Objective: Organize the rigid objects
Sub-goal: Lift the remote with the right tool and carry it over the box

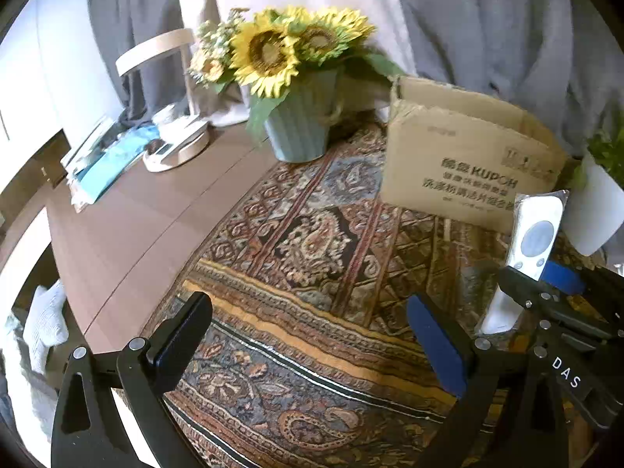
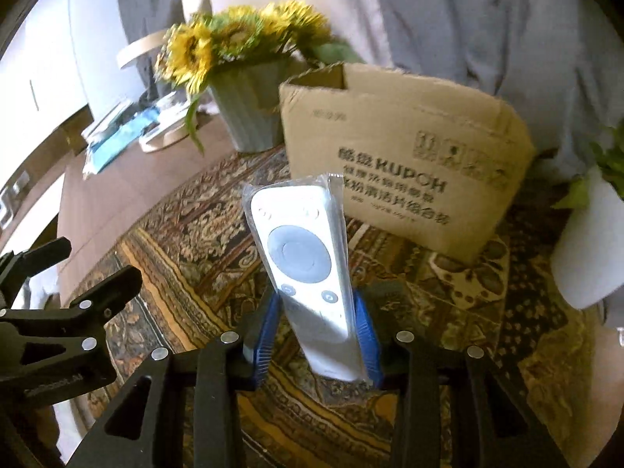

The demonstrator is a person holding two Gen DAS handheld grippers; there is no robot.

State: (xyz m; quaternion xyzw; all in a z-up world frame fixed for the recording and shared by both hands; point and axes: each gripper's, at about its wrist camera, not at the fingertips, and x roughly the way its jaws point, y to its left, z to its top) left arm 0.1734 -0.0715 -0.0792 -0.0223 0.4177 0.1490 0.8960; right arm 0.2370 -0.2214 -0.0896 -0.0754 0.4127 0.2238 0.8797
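My right gripper [image 2: 318,335] is shut on a white remote control [image 2: 302,257] in a clear plastic sleeve, held upright above the patterned cloth, in front of an open cardboard box [image 2: 405,163]. The remote also shows in the left wrist view [image 1: 534,234], at the right, clamped in the right gripper [image 1: 526,284]. My left gripper [image 1: 312,335] is open and empty, low over the patterned cloth [image 1: 312,234]. The box [image 1: 468,163] stands ahead and to its right.
A sunflower pot [image 1: 300,128] stands behind the cloth, left of the box. A white lamp base [image 1: 175,148] and blue papers [image 1: 105,160] lie on the brown table [image 1: 128,234] at left. A white plant pot [image 2: 589,249] stands right of the box. Curtains hang behind.
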